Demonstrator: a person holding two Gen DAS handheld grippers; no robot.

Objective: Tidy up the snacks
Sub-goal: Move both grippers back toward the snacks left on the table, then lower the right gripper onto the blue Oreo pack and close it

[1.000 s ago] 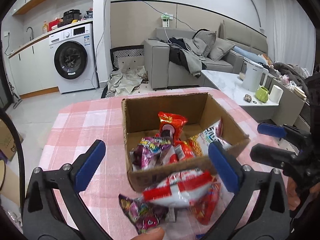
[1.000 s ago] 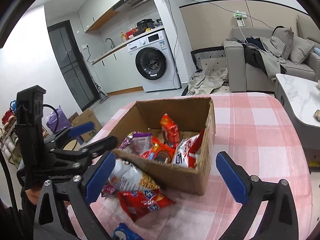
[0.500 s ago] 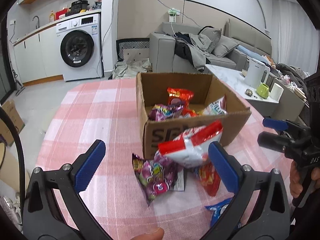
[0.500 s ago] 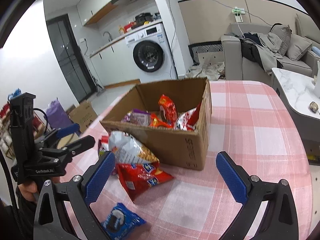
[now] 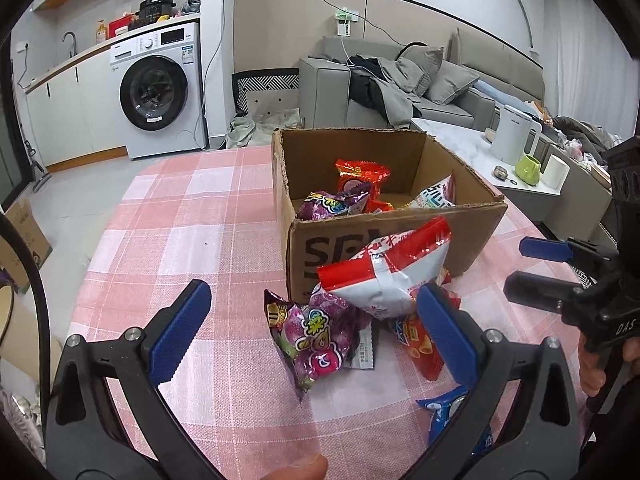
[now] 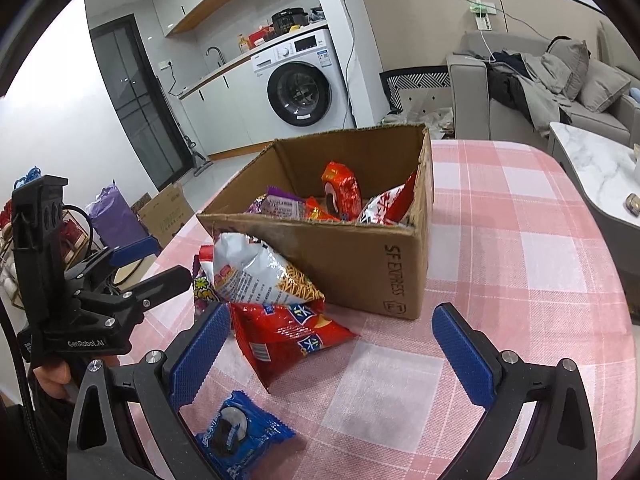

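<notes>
Cardboard box [image 5: 384,240] sits open on the counter [image 5: 188,216], which wears a pink checked cloth. Inside the box: a red packet [image 5: 360,178] standing upright, a purple packet [image 5: 334,204] leaning at its foot, a red-and-white packet [image 6: 384,208] against the right wall.

Loose snacks lie piled on the cloth against the box's near wall. A white-and-red bag [image 5: 388,276] leans on that wall, on top of the pile. Under it, a purple candy bag [image 5: 316,340] to the left and a red chip bag [image 6: 288,336] to the right, both flat on the cloth. A blue cookie packet [image 6: 240,436] lies apart from the pile, nearest the cameras.

Left hand-held gripper [image 5: 316,332]: jaws spread wide, nothing between them; the purple candy bag shows in the gap, below and untouched. Right hand-held gripper [image 6: 332,356]: jaws likewise spread wide and empty, above the cloth beside the red chip bag, with its left finger [image 6: 200,356] just over the bag's edge.
</notes>
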